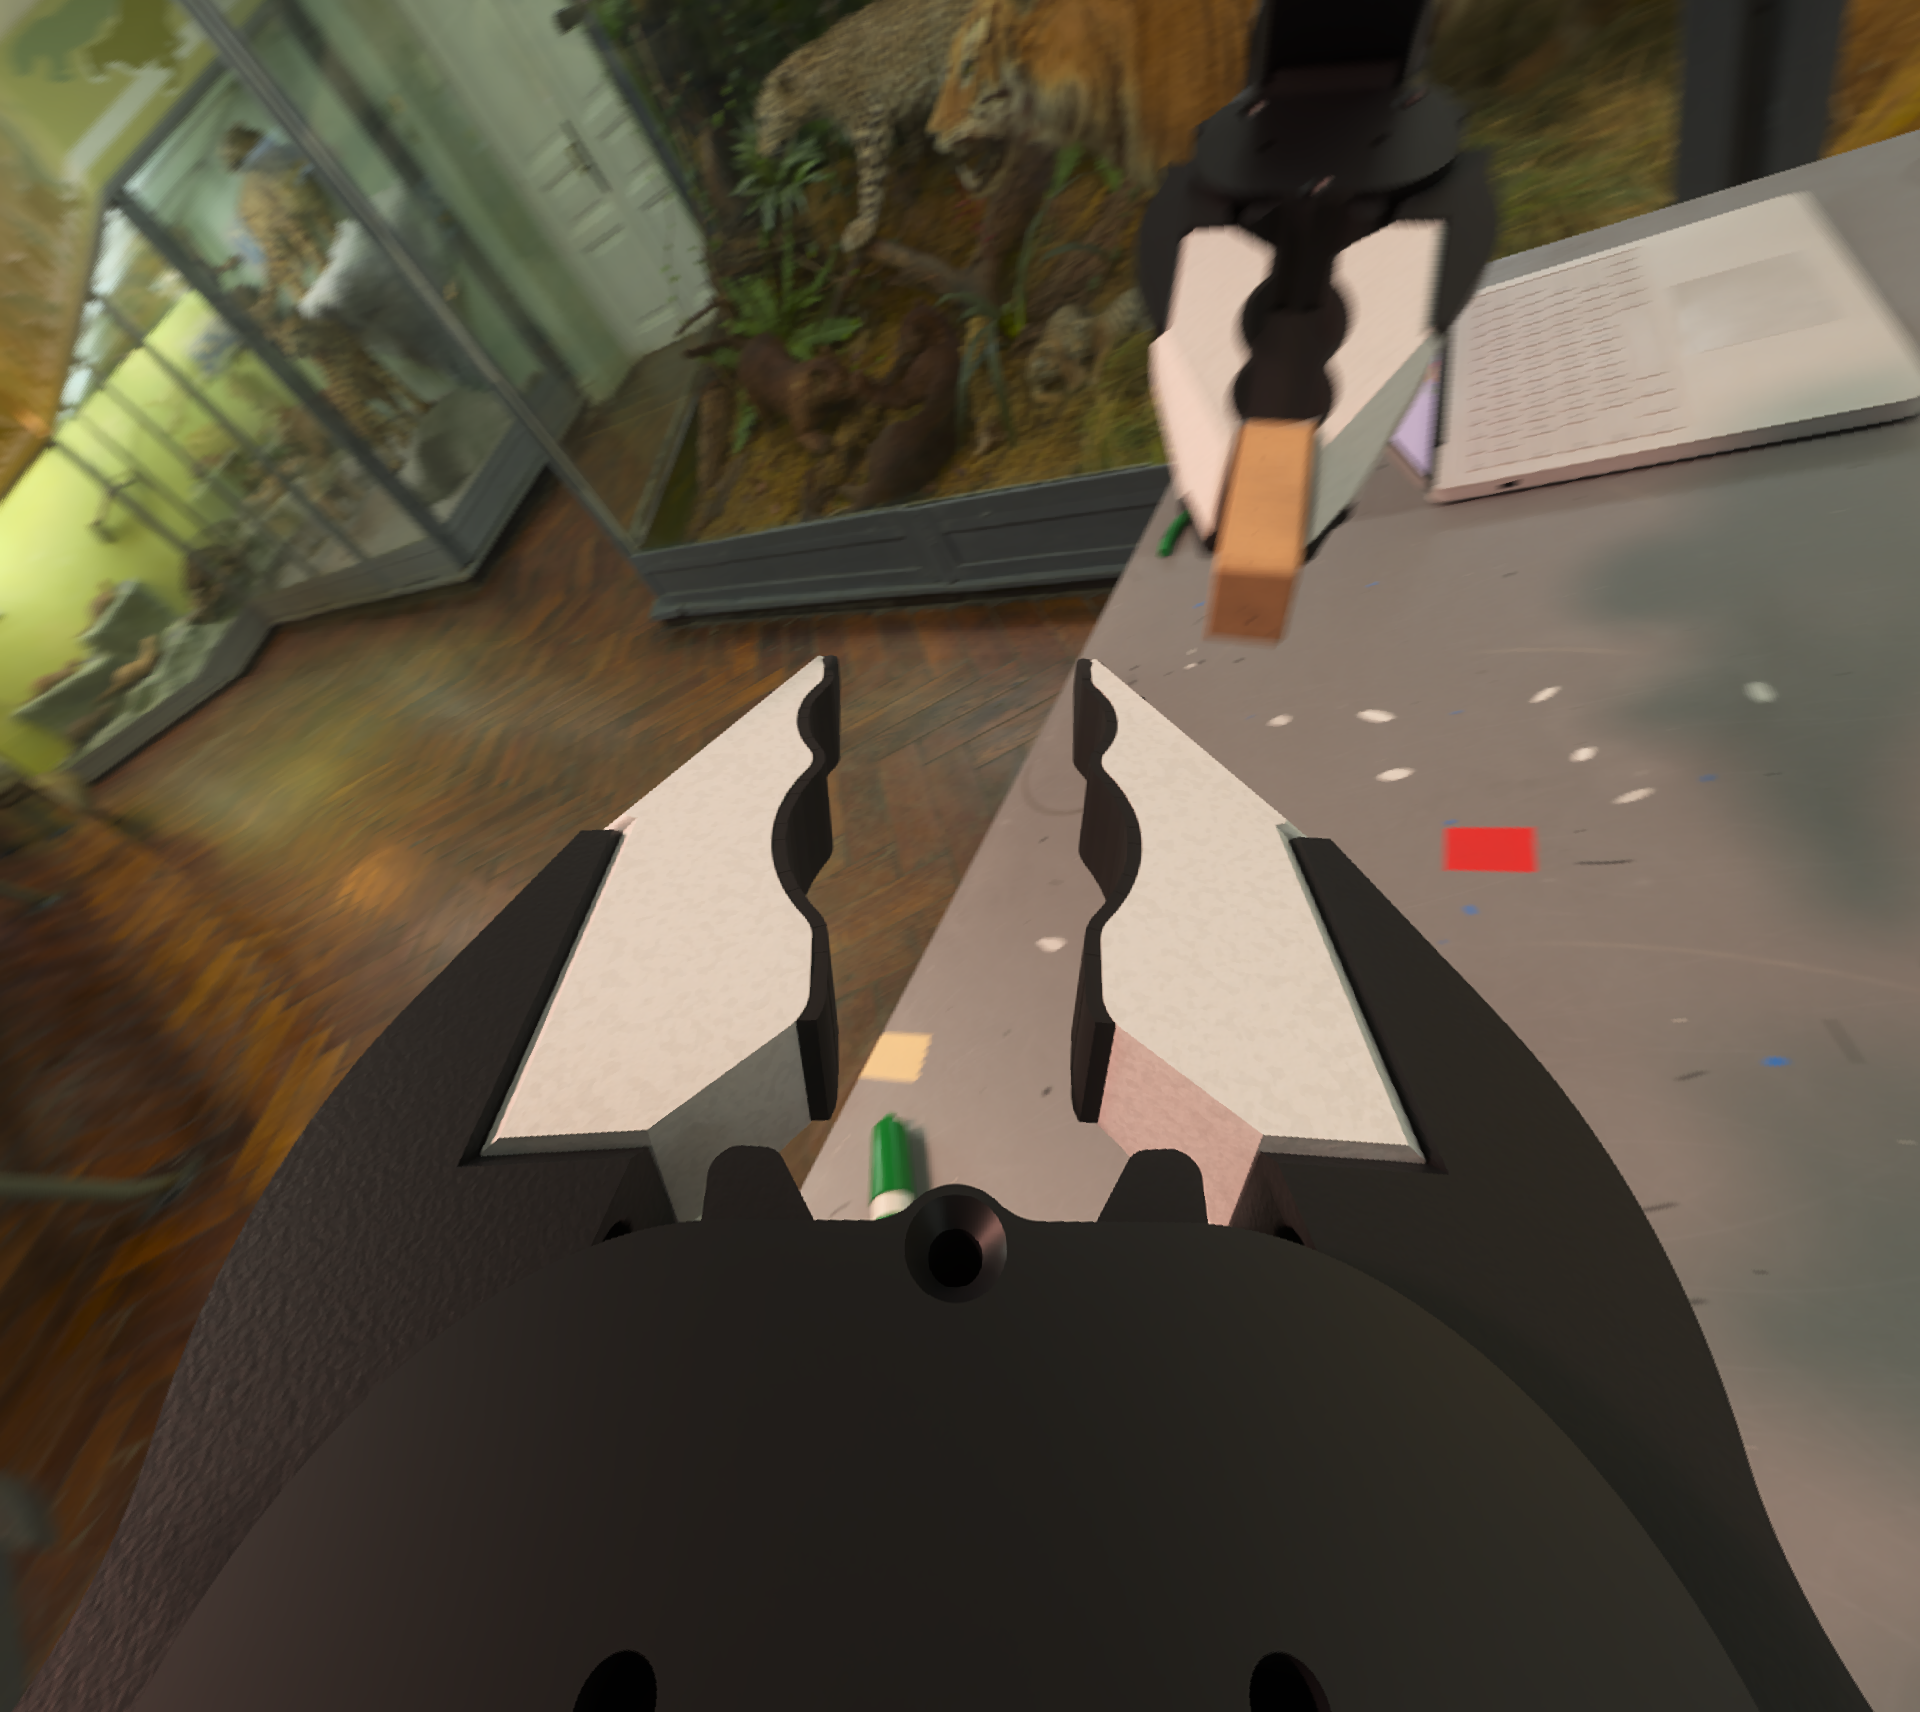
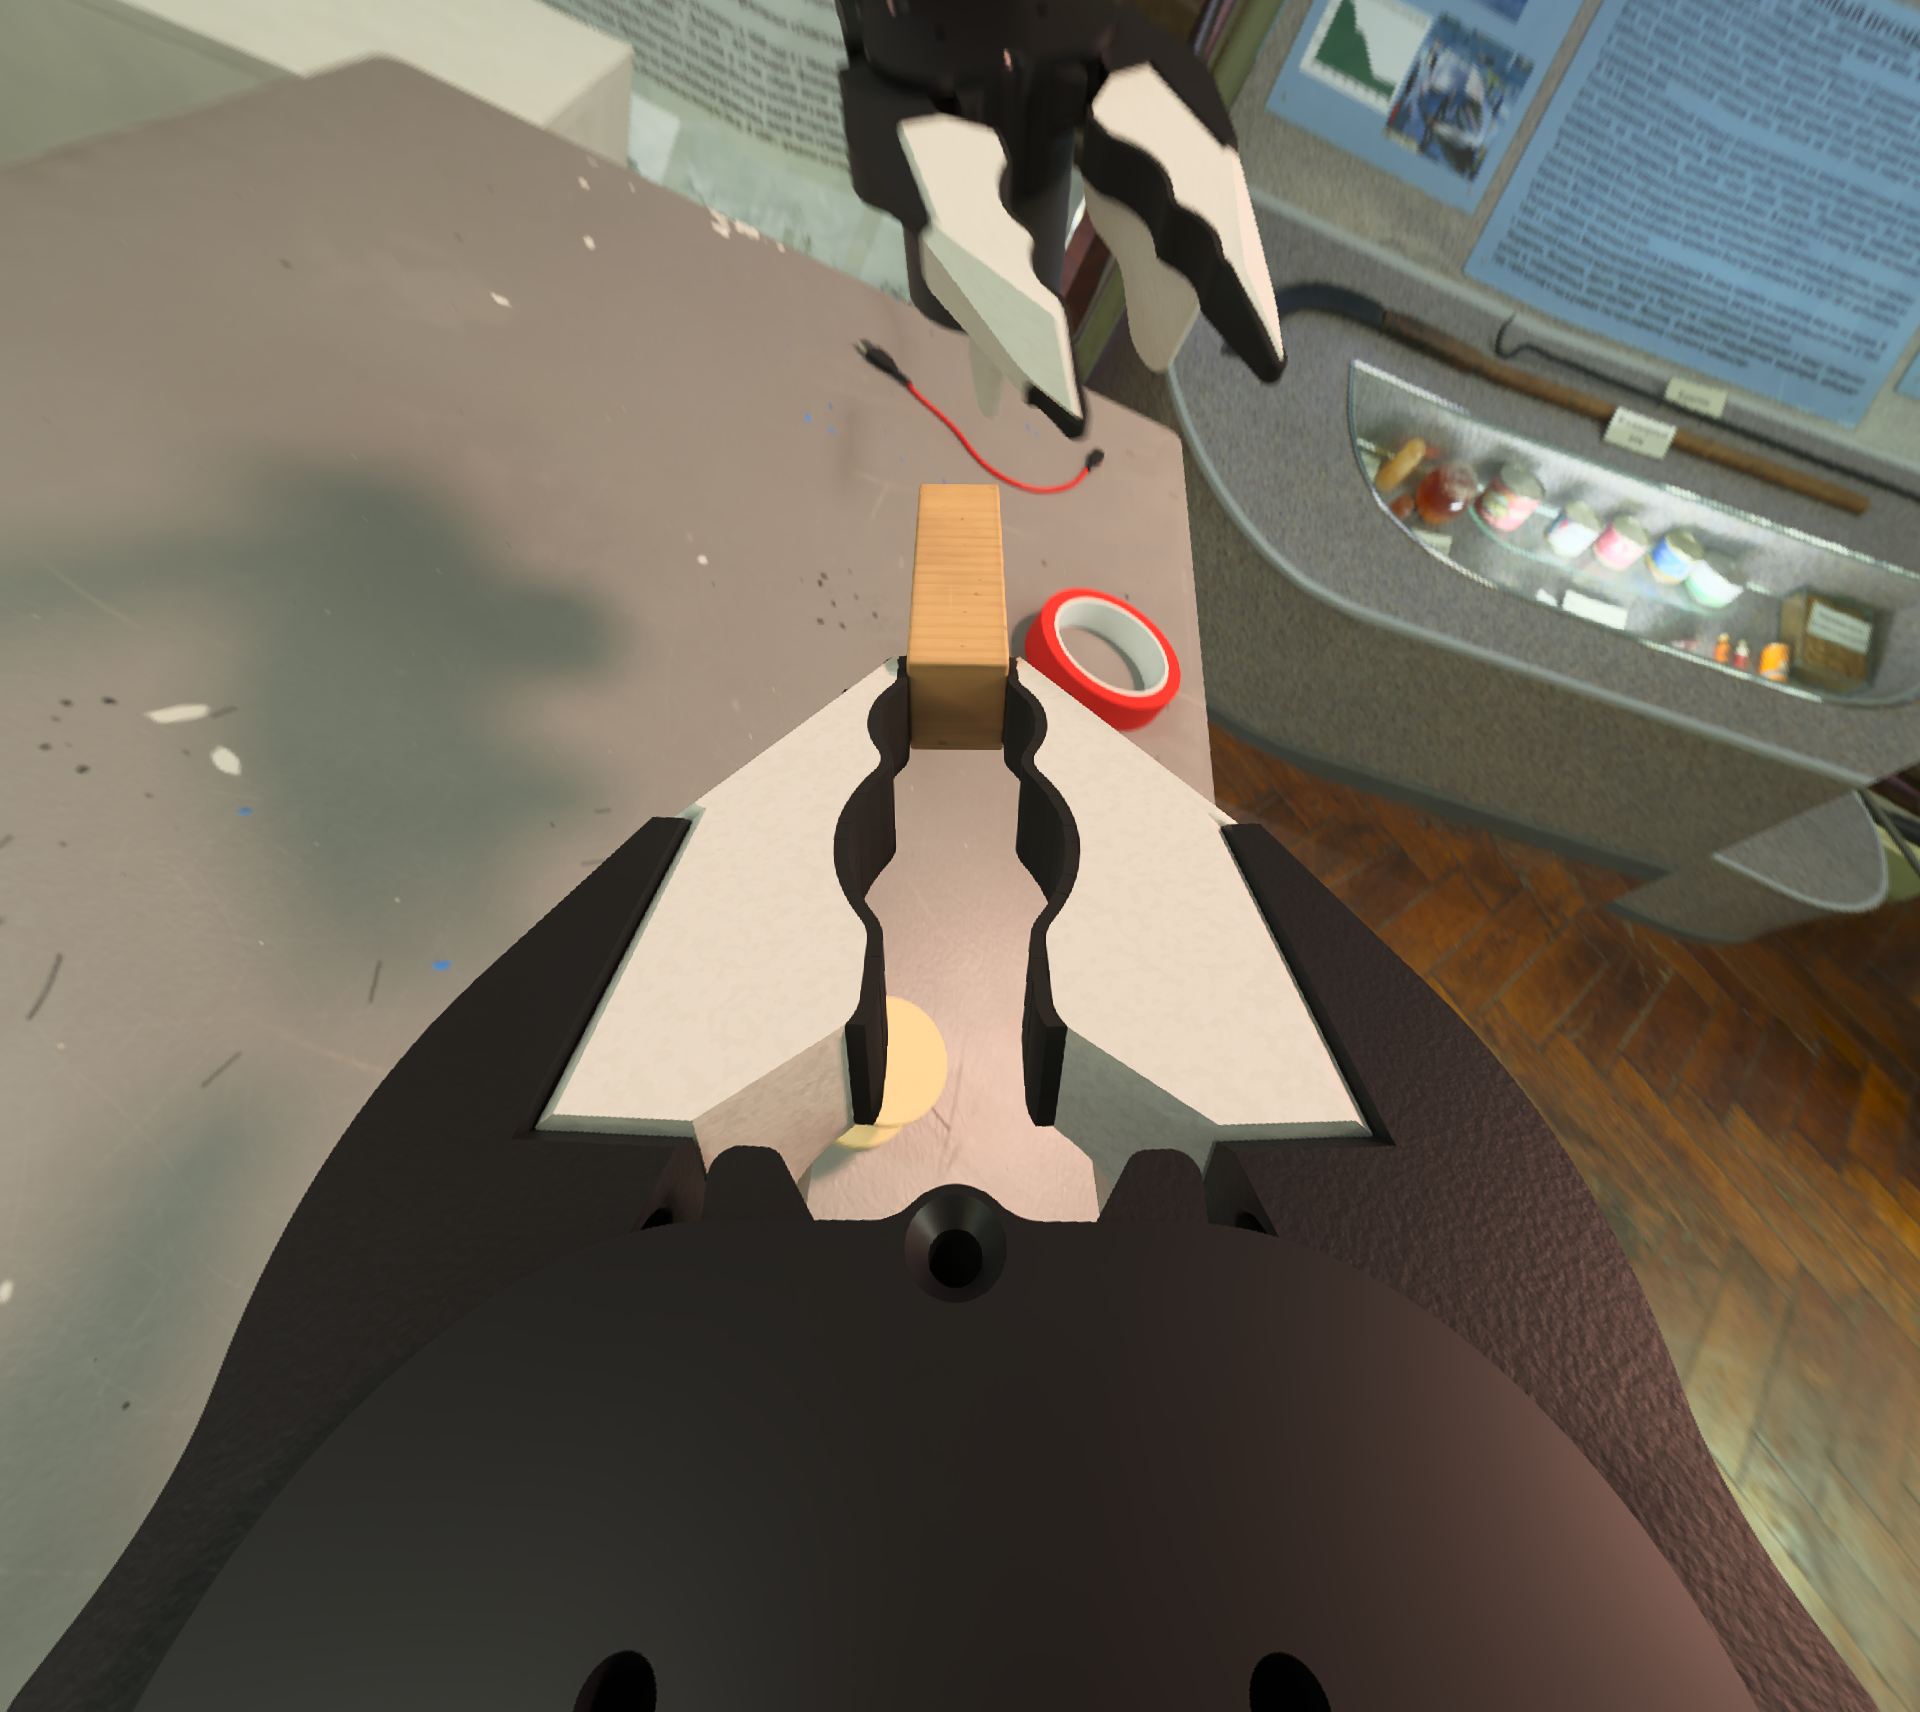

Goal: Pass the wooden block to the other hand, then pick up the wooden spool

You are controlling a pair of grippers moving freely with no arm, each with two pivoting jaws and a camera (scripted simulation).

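Note:
My right gripper [image 2: 956, 675] is shut on one end of the wooden block [image 2: 956, 592], which sticks out forward past its fingertips above the grey table [image 2: 416, 415]. In the left wrist view the right gripper [image 1: 1262, 509] hangs ahead and to the right, with the block [image 1: 1257, 561] pointing toward me. My left gripper [image 1: 951, 675] is open and empty, a short way from the block's free end. It also shows in the right wrist view [image 2: 1164, 384], open, beyond the block. A pale round wooden spool [image 2: 909, 1075] lies on the table below the right gripper, partly hidden by a finger.
A red tape roll [image 2: 1103, 656] and a red cable [image 2: 977, 447] lie near the table's edge. A laptop [image 1: 1662, 353] sits at the far side. A green marker [image 1: 888, 1163] lies under my left gripper by the table edge. Wooden floor lies beyond.

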